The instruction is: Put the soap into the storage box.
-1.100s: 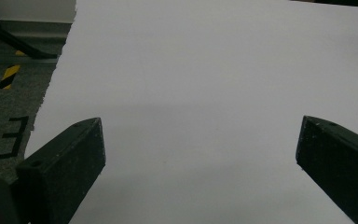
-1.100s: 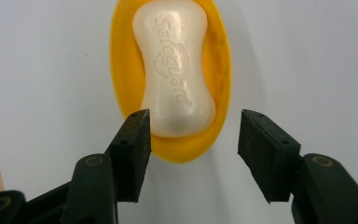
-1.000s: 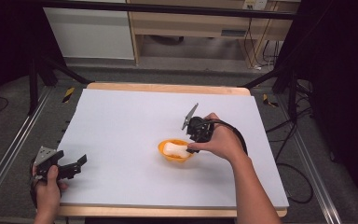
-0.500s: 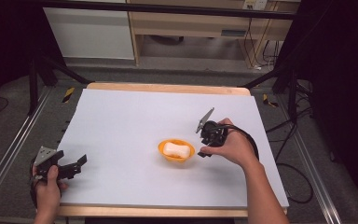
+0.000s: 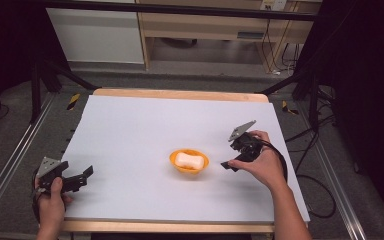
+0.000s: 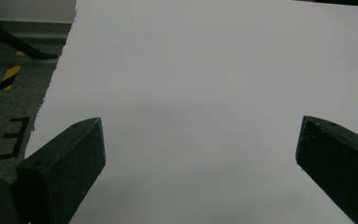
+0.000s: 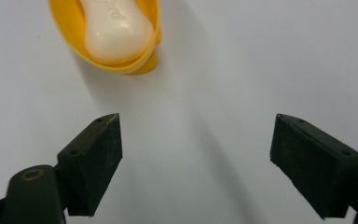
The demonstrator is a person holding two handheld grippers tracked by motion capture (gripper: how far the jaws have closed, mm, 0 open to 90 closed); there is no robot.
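**Right gripper backs off the soap dish, jaws wide**

The table (image 5: 130,125) carries a plain white sheet with one thing near its middle: the orange dish (image 5: 189,161) with the white soap (image 5: 188,160) lying in it. A second ago the right gripper (image 5: 232,165) sat right over the dish, touching or all but touching the soap; half a second ago it is lifted clear; now it rests on the sheet just to the right of the dish, apart from it. In the right gripper view its jaws stand wide with only bare sheet between them, and the dish (image 7: 103,35) lies ahead and to the left, soap (image 7: 114,29) seated inside. My reading: the soap is placed and let go, so the putting-in step looks done and the hand is pulling away

The left gripper (image 5: 80,176) has not moved over the three pictures; it sits at the near left edge, well apart from the dish, jaws wide and empty over the sheet

Raised letters run along the soap in the right gripper view, upside down and cut off by the frame; I cannot read a brand from them. No other label is legible
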